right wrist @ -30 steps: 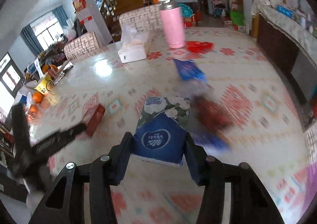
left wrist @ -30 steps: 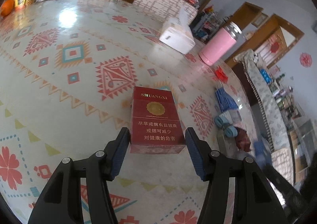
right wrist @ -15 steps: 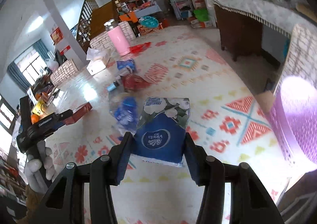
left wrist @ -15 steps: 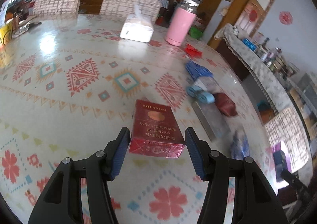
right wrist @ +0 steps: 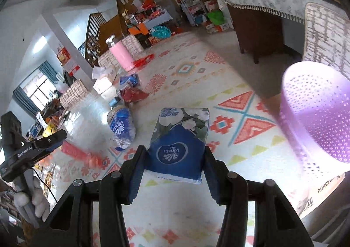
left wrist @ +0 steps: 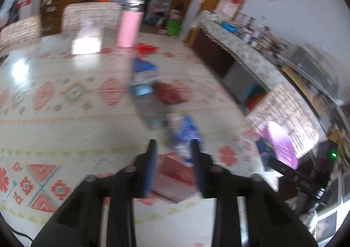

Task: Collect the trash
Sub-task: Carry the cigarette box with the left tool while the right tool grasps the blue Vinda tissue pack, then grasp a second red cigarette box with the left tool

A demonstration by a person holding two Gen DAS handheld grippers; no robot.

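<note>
Reading "Vinda", tissue pack [right wrist: 178, 137]

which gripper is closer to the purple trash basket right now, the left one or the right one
Right. The right gripper, clamping the Vinda tissue pack, has the purple basket just off to its right. The left gripper, gripping the red cigarette box, is far across the table.
</note>
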